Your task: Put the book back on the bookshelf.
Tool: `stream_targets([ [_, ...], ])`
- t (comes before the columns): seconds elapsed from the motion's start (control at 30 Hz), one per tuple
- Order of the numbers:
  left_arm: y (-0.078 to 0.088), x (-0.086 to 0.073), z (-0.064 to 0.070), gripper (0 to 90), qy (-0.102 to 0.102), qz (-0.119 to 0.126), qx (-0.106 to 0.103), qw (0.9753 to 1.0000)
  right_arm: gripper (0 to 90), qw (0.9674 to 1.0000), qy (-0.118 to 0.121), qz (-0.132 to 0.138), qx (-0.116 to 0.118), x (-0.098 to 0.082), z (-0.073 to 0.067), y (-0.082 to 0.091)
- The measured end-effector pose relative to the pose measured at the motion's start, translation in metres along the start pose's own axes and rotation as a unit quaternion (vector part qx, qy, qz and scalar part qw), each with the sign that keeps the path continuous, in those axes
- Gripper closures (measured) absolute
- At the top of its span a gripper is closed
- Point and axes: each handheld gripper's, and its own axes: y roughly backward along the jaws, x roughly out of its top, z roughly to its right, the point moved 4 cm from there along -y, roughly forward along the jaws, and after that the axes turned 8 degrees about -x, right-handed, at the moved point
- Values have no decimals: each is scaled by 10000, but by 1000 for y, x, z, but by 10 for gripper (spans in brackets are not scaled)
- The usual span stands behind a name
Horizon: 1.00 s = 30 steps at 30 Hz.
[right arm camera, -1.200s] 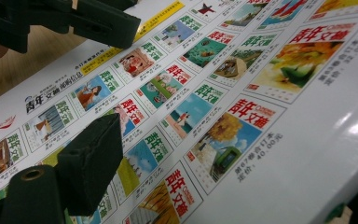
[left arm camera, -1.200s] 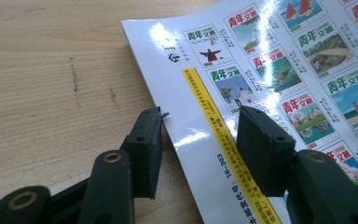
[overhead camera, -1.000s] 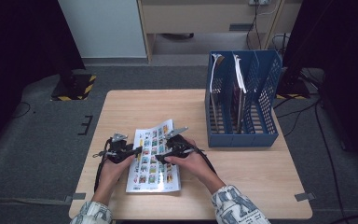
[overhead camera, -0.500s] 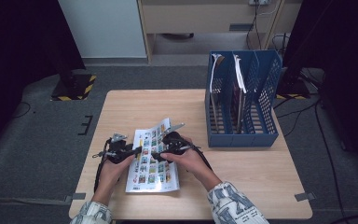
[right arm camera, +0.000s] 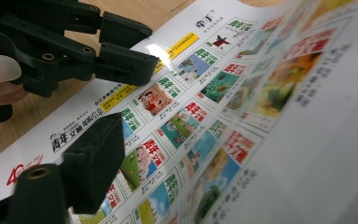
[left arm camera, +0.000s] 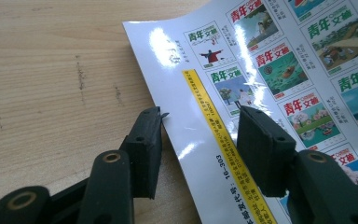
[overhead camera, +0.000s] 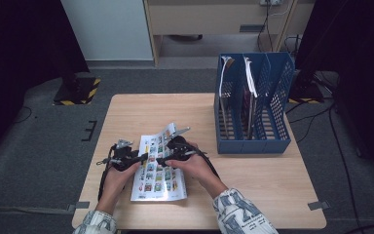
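A glossy printed sheet covered in small colourful magazine covers (overhead camera: 158, 168) is lying on the light wooden desk (overhead camera: 253, 170). The left gripper (left arm camera: 198, 140) is hovering with its jaws apart, the sheet's left edge lying between them, one jaw over bare wood, the other over the print. The right gripper (overhead camera: 168, 157) has just been closing its jaws; the sheet's right side is curling up beside its visible jaw.

Past your work you have a blue file rack (overhead camera: 253, 141) standing on the wooden table (overhead camera: 272, 175), with a few folders (overhead camera: 247, 92) upright in its left slots.
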Motion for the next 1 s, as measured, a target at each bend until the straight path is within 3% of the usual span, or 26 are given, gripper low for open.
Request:
stream_targets([
  [0.1,0,0,0,500,-12,-7,14,10000,342,10000,-61,31,-35,0,3,3],
  [0.13,1,0,0,500,-18,-8,16,10000,374,9998,-204,-1,-53,1,2,4],
  [0.23,1,0,1,500,-34,-24,44,10000,459,9994,-316,48,-94,1,4,6],
  [0.37,1,0,1,499,-12,-40,46,10000,529,9992,-373,76,-105,1,5,8],
  [0.4,2,0,1,499,-23,-47,49,10000,585,9988,-454,93,-131,2,7,11],
  [0.47,2,0,1,500,-13,-56,55,10000,597,9985,-532,90,-127,2,7,11],
  [0.53,3,0,1,500,7,-67,41,10000,657,9981,-554,235,-161,4,9,13],
  [0.73,3,2,2,475,5,-25,-2,10000,681,9977,-501,395,-230,6,8,19],
  [1.0,6,4,3,445,40,121,-117,9999,693,9973,-246,616,-300,10,2,25],
])
